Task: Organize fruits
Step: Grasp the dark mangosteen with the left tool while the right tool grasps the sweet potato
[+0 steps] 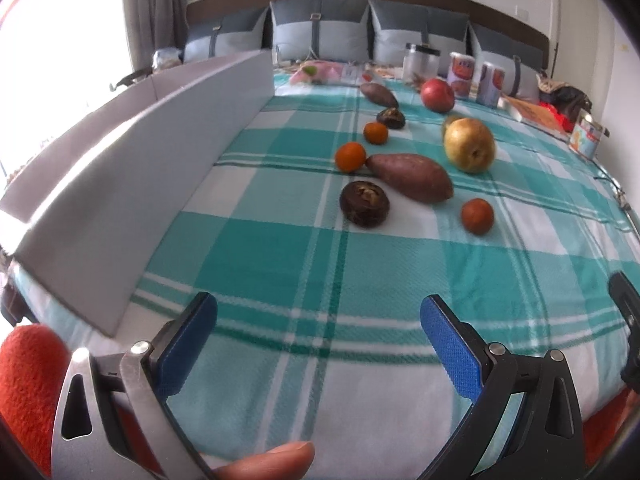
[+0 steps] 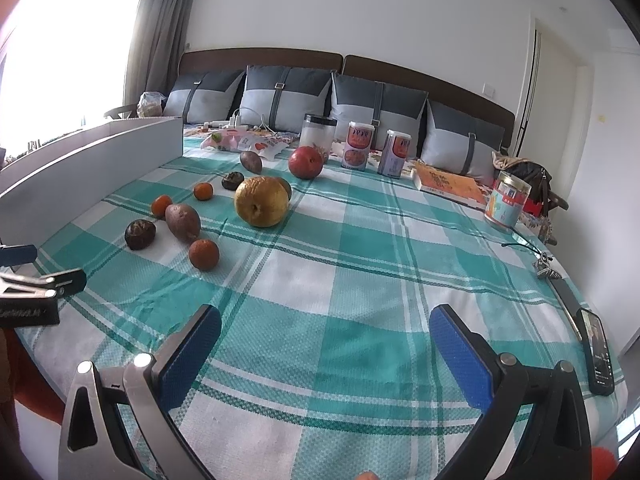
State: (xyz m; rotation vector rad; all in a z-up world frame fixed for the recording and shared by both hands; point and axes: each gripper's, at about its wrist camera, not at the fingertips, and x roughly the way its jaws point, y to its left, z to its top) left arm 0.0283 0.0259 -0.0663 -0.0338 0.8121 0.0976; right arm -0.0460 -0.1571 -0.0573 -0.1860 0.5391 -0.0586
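Both our tools, left tool point(image 1: 318, 332) and right tool point(image 2: 325, 334), hover spread and empty while we eye that heavy, smooth pear point(image 2: 261, 201), best gripped across its belly.

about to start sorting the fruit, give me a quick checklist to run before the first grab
1. Left gripper jaws open, nothing between them: ok.
2. Right gripper jaws open, nothing between them: ok.
3. Nearest round fruit lies apart from the sweet potato: ok.
4. Pear stands free of the other pieces: not ok, something lies close behind it.
5. White box on the left is ready to take fruit: cannot tell, its inside is hidden.
6. Phone lies well off the fruit, at the blanket's right edge: ok.
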